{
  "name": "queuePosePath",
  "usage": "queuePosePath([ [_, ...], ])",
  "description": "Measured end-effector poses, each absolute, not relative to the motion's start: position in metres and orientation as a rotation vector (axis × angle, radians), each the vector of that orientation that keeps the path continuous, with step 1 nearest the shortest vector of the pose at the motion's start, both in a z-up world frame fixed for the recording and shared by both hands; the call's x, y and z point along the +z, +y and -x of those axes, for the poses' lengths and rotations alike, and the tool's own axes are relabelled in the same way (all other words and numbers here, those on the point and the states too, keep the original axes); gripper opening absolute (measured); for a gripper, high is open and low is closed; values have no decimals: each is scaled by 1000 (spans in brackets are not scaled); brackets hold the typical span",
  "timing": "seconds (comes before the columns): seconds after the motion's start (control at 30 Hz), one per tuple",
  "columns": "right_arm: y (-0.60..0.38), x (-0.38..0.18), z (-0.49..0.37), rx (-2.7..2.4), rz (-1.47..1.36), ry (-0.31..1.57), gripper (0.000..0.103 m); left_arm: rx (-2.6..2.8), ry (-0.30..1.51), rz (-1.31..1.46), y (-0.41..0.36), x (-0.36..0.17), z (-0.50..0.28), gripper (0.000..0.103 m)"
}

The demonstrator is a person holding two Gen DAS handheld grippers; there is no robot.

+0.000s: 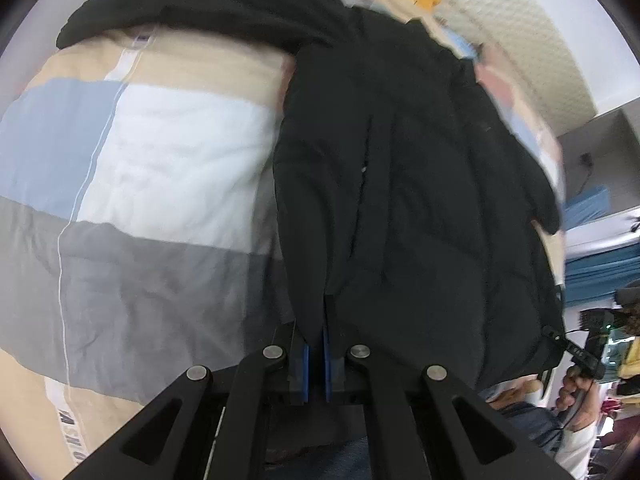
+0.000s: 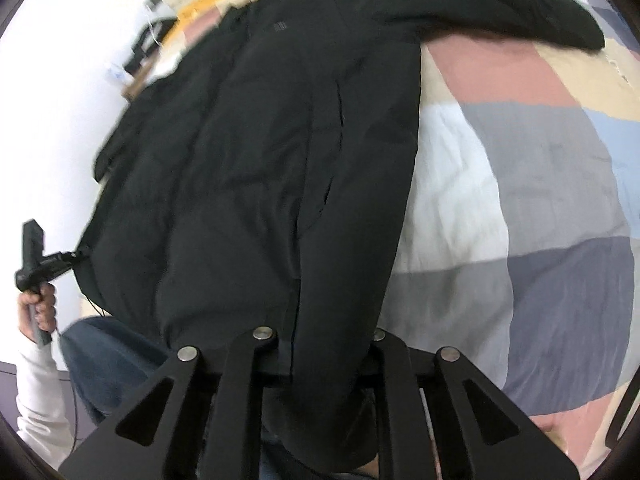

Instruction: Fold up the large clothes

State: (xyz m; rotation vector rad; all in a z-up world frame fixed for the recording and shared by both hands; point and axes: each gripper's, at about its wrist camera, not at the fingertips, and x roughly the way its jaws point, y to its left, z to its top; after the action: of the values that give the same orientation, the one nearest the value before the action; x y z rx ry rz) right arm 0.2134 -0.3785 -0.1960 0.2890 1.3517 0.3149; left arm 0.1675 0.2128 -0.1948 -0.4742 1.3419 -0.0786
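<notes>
A large black padded jacket lies spread on a bed with a patchwork quilt; one sleeve stretches out to the far left. My left gripper is shut on the jacket's near hem, blue pads pinching the fabric. In the right wrist view the jacket fills the middle, its sleeve reaching far right. My right gripper is at the near hem; the cloth drapes over its fingers and hides them.
The quilt has white, grey, blue, pink and beige blocks. A hand holding the other gripper shows at the left, with blue jeans below. A white wall and a blue curtain are at the sides.
</notes>
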Motion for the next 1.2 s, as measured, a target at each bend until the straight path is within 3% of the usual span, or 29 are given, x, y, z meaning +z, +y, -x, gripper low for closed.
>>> queuePosePath([
  [0.2,-359,-231,-232,276,-131,1433,25,-15,1445,432,212,-221,-185,6],
  [0.47,-352,-263,-256,293,-136,1484,40,-12,1511,380,211,-246,-196,11],
  [0.73,-354,-274,-276,307,-194,1491,47,-5,1520,368,202,-254,-207,18],
  [0.9,-374,-265,-261,293,-240,1502,56,92,1455,293,202,-230,-206,26],
  [0.97,-374,-254,-260,266,-196,1485,70,121,1397,261,203,-212,-203,27],
  [1.03,-370,-242,-254,237,-132,1463,78,129,1341,237,203,-192,-198,27],
  [1.2,-377,-202,-246,208,-117,1384,78,124,1202,205,196,-136,-189,27],
])
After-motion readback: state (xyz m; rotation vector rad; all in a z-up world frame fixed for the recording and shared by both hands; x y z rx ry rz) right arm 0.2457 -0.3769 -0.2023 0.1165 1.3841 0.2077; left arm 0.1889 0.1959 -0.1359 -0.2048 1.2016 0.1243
